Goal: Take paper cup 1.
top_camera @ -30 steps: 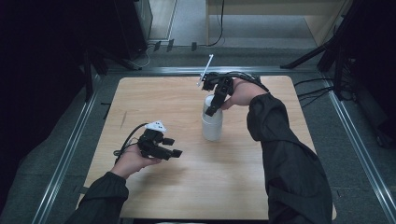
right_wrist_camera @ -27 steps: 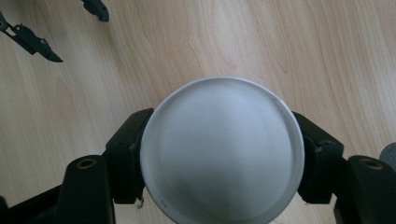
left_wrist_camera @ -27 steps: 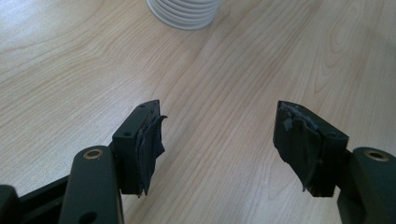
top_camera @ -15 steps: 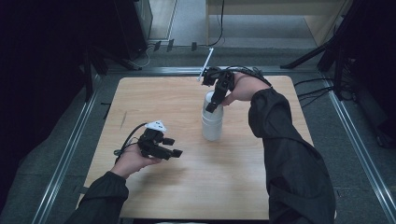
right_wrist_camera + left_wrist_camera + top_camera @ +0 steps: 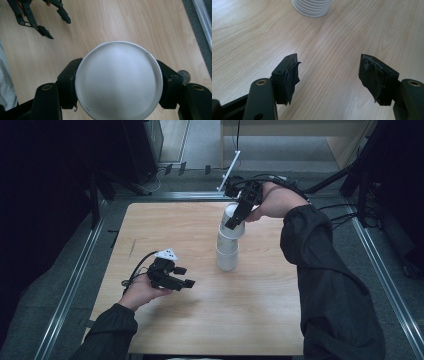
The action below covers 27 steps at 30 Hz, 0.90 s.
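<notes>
Your right tongs (image 5: 234, 223) are pinching the top cup (image 5: 118, 80) by its sides, bottom toward the camera in the right gripper view, and hold it above the stack of cups (image 5: 228, 251) that stands upside down near the middle of the worktop (image 5: 260, 320), toward its far edge. In the high view the lifted cup leans and may be partly nested on the stack; if it is, a sideways pull will drag the next cup along or tip the whole stack. Pull straight along the stack's axis. The cup wall is thin: too much squeeze can crush it, too little lets it slip and drop. Your left tongs (image 5: 175, 276) rest near the left edge with the jaws spread and nothing between them, well apart from the stack, so nothing braces its base. Keep the trailing cable clear of the stack.
</notes>
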{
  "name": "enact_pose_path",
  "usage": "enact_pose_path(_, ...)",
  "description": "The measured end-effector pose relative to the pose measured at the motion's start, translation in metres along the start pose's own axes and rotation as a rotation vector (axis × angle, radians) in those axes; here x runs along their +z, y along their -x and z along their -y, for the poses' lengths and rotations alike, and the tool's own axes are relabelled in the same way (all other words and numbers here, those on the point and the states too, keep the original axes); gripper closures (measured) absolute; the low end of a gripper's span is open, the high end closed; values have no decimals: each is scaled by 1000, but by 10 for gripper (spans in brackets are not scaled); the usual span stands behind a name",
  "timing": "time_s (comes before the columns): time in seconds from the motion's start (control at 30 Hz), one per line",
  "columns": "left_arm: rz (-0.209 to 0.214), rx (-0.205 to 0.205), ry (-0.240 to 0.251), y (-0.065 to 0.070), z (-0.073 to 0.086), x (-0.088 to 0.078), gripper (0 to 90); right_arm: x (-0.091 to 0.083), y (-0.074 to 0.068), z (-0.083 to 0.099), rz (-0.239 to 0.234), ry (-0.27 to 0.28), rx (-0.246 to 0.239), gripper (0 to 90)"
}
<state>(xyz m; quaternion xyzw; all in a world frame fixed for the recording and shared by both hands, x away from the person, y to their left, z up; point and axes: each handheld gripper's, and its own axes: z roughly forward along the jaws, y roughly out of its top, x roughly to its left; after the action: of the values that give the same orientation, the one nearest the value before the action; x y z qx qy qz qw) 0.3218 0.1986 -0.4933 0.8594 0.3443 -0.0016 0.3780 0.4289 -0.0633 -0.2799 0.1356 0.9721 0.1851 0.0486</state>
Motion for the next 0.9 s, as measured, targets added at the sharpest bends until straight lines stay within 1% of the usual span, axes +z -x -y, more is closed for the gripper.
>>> enact_pose_path(0.03,0,0,0,0,0,0,322,-5,-1,1,-1,3,7,329)
enact_pose_path(0.07,-2,1,2,0,0,0,322,-5,-1,1,-1,3,7,329)
enact_pose_path(0.1,-2,1,6,-1,0,-1,322,-10,-2,3,-1,7,3,329)
enact_pose_path(0.13,-3,3,12,-1,0,-2,322,-20,-6,9,-13,8,7,330)
enact_pose_path(0.2,-6,4,20,-2,1,-3,322,-26,-8,14,-15,6,-1,330)
enact_pose_path(0.23,-6,4,20,-2,1,-3,322,-26,-8,14,-15,6,-1,330)
enact_pose_path(0.27,-6,4,22,-2,0,-4,322,-32,-13,21,-6,-4,-15,330)
enact_pose_path(0.3,-5,3,24,-2,0,-4,322,-32,-13,21,-6,-4,-15,330)
enact_pose_path(0.37,-8,4,24,-2,0,-4,322,-35,-17,28,-3,-14,-25,331)
enact_pose_path(0.4,-7,5,25,-2,0,-4,322,-36,-20,36,-15,3,-22,331)
enact_pose_path(0.43,-8,4,26,-1,0,-4,322,-36,-20,36,-15,3,-22,331)
enact_pose_path(0.47,-7,3,30,-1,0,-4,322,-36,-21,40,-23,7,-19,331)
enact_pose_path(0.53,-5,8,29,0,0,-4,322,-33,-24,51,-45,21,-12,331)
enact_pose_path(0.57,-4,9,31,1,0,-4,322,-29,-26,61,-53,32,-8,331)
enact_pose_path(0.6,-1,10,31,1,-1,-4,322,-29,-26,61,-53,32,-8,331)
enact_pose_path(0.63,-1,12,30,1,-1,-4,322,-27,-27,65,-61,40,-4,331)
enact_pose_path(0.67,-1,16,26,2,-1,-4,322,-22,-31,75,-67,58,6,331)
enact_pose_path(0.7,-1,16,26,2,-1,-4,322,-22,-31,75,-67,58,6,331)
enact_pose_path(0.73,-8,20,35,2,-1,-6,322,-16,-36,84,-72,83,4,331)
enact_pose_path(0.77,-8,24,40,2,-2,-8,322,-16,-36,84,-72,83,4,331)
enact_pose_path(0.8,-6,18,50,3,-1,-9,322,-8,-41,94,-90,107,7,332)
enact_pose_path(0.83,-5,21,56,3,-1,-11,322,-4,-43,98,-96,117,6,332)
enact_pose_path(0.9,-6,27,55,3,-1,-11,322,-1,-44,101,-100,121,11,332)
